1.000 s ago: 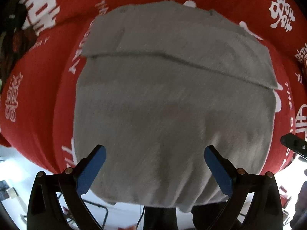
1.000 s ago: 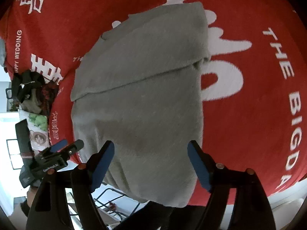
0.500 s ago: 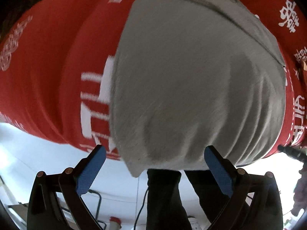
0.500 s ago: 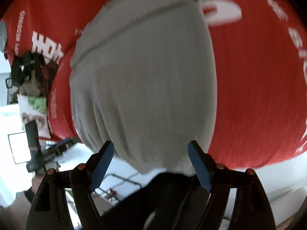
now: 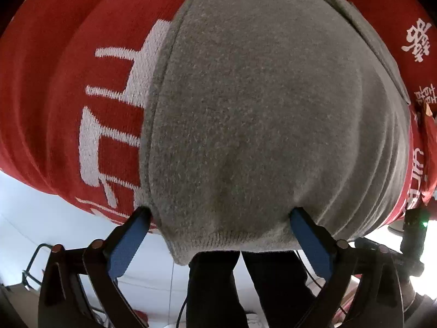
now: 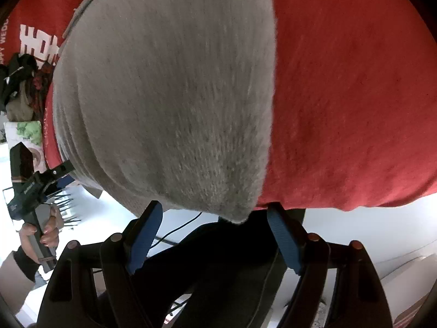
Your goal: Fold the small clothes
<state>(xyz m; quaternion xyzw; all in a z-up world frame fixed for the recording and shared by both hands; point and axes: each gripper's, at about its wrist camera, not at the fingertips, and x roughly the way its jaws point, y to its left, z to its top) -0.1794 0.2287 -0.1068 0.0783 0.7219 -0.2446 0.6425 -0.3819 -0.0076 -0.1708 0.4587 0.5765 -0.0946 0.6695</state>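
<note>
A grey knit garment point(image 5: 259, 114) lies folded on a red cloth with white lettering point(image 5: 82, 82); its near end hangs over the table's front edge. My left gripper point(image 5: 218, 216) is open, its blue pads point(image 5: 128, 243) on either side of the garment's near left corner. In the right wrist view the same garment point(image 6: 169, 95) fills the frame, and my right gripper point(image 6: 213, 213) is open with its pads point(image 6: 284, 240) on either side of the near right corner. Neither pad pair is closed on the fabric.
The red cloth point(image 6: 355, 95) covers the table to the right of the garment. The person's dark trousers point(image 5: 245, 287) stand just below the edge. The left gripper and hand point(image 6: 32, 199) show at the left of the right wrist view, with a clothes pile point(image 6: 19, 87) behind.
Both grippers have dropped and moved in towards the garment's near hem at the table edge. The hem now sits between each pair of open pads.
</note>
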